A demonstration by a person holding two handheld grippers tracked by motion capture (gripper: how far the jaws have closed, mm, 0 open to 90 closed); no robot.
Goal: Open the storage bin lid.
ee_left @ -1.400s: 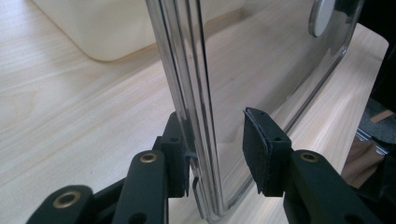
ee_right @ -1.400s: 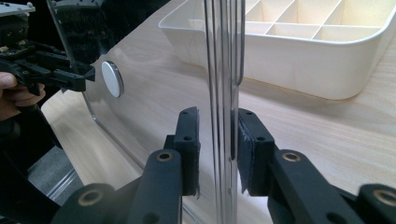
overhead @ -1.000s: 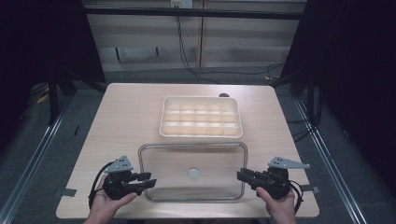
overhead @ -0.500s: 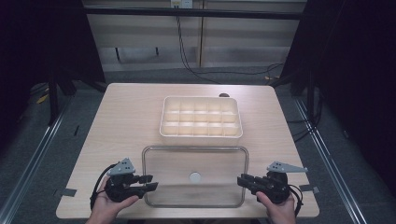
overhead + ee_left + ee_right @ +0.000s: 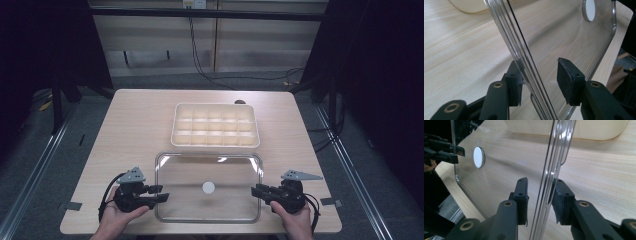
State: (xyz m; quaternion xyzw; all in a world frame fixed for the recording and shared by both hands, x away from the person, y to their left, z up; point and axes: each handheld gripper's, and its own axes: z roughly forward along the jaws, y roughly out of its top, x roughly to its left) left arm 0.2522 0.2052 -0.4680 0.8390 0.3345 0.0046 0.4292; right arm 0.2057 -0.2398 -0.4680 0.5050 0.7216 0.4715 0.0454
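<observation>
— Jaws first: how do they stand?
— Both pairs are spread, each straddling an edge of the clear lid (image 5: 207, 187). In the left gripper view the lid's rim runs up between the two black pads (image 5: 570, 80), touching the one on that view's left and apart from the other. In the right gripper view the rim lies against the pad (image 5: 562, 200) on that view's right, with a gap to the other one.
— So who holds what?
— The left gripper (image 5: 152, 194) sits at the lid's left edge, the right gripper (image 5: 262, 192) at its right edge, a hand behind each. Neither pair is pressed shut on it.
— And the lid?
— Near the front of the bench (image 5: 130, 125), a white round knob (image 5: 208, 187) at its middle.
— Farther back?
— A cream tray (image 5: 215, 126) just beyond the lid, divided into rows of compartments. All of them look empty.
</observation>
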